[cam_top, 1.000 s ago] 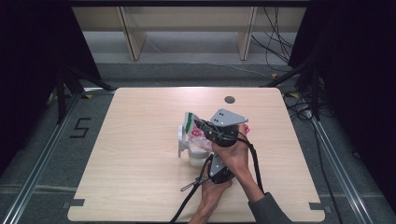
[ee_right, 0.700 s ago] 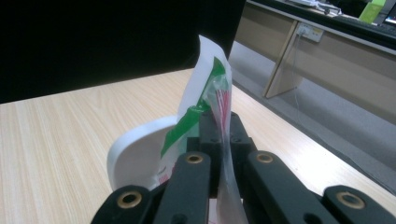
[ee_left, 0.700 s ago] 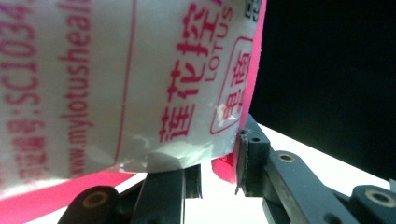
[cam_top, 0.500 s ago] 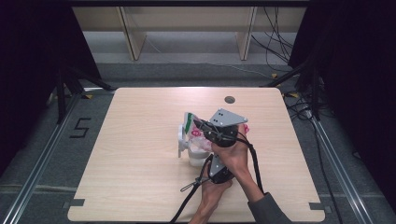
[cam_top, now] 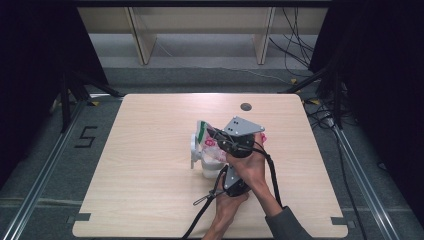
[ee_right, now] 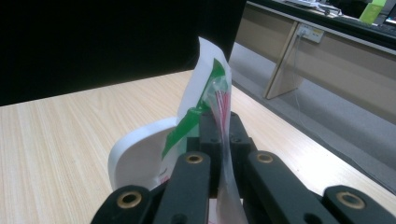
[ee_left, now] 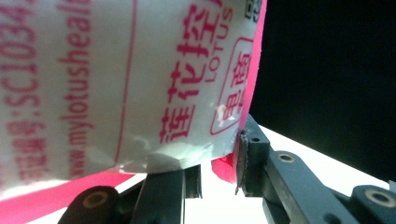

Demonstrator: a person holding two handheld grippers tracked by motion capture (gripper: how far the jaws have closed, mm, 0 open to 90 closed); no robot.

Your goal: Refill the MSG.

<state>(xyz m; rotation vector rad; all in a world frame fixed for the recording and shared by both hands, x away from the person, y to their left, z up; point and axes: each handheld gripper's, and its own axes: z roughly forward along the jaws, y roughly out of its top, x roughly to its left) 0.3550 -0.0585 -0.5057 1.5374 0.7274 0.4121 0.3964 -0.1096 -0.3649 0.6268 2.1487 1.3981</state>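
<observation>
Dark curtains close off both sides of the room, and a pale wooden tabletop [cam_top: 150, 190] stands on a grey floor with a low wooden shelf unit [cam_top: 200, 30] behind it and loose cables [cam_top: 295, 50] at the back right. Near the far edge of the tabletop sits a small dark round hole [cam_top: 245, 106].

Just right of the middle of the tabletop stands a white pitcher [cam_top: 200, 155] with its handle to the left, and a white plastic bag [cam_top: 212, 145] with green and pink print is held over its mouth. Whether the bag touches the pitcher cannot be told.

The right claw [cam_top: 220, 136], carrying a grey 3-cornered plate, is clamped tight on the top edge of the bag; in the right gripper view its 2 jaws meet on the thin film beside the green stripe [ee_right: 196, 112], with the white pitcher rim just behind.

The left claw [cam_top: 226, 172] sits nearer the person, below the right one. In the left gripper view its jaws stand a little apart with the bag's lower corner [ee_left: 224, 158], pink-edged and printed with red lettering, between them; the right-hand jaw lies against the bag's edge, though whether both pads press on it cannot be told.
</observation>
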